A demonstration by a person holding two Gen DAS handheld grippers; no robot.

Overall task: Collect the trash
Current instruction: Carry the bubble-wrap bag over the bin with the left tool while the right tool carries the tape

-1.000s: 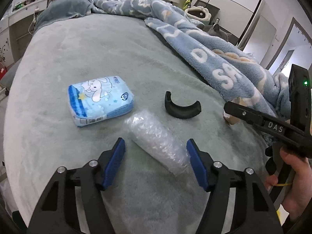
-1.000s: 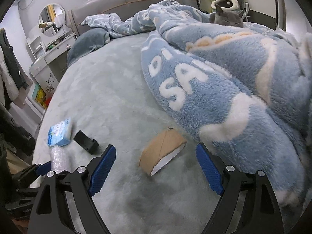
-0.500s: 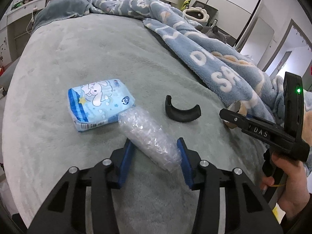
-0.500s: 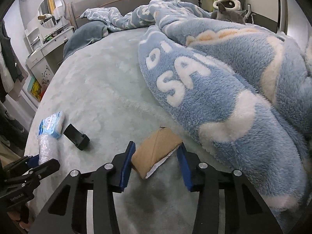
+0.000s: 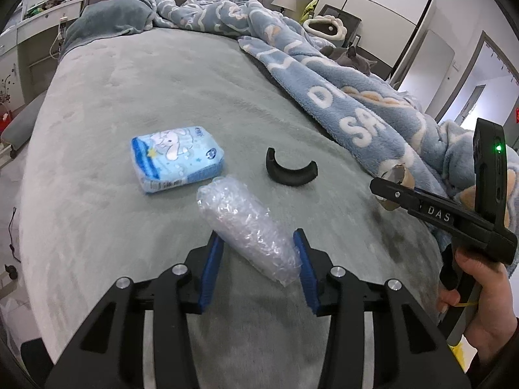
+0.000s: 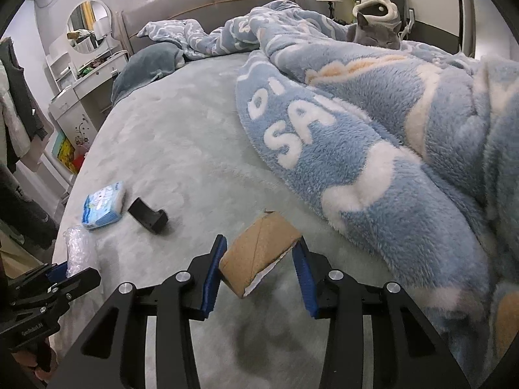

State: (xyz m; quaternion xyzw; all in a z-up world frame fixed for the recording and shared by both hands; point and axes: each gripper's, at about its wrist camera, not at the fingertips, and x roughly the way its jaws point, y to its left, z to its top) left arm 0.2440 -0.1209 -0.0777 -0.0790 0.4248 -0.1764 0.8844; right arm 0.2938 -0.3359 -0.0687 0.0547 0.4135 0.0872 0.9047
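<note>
We are now holding trash in both hands, which we were not doing a second ago. The left tongs (image 5: 258,261), then standing wide around the bubble wrap (image 5: 246,227), have closed, and their blue pads are pressing its sides. The wrap is sticking out ahead of them toward the tissue pack (image 5: 176,159). The right tongs (image 6: 259,269), also wide a second ago, have narrowed onto the cardboard piece (image 6: 259,253); both pads are touching its edges, and it is tilting up away from the bed (image 6: 168,142). Both views have shifted a little, with the trash sitting slightly higher off the bed surface.

Ahead of the left tongs and a little to the right, the black curved piece (image 5: 290,173) is lying on the bed, apart from the tissue pack. The blue blanket (image 6: 373,136) is bunching up to the right of the right tongs.

In the left view the right tongs are hiding most of the cardboard, leaving only a torn edge showing. We cannot tell whether the near ends of either piece of trash are clear of the bed. Beyond the blanket a grey cat (image 6: 376,34) is only partly showing.
</note>
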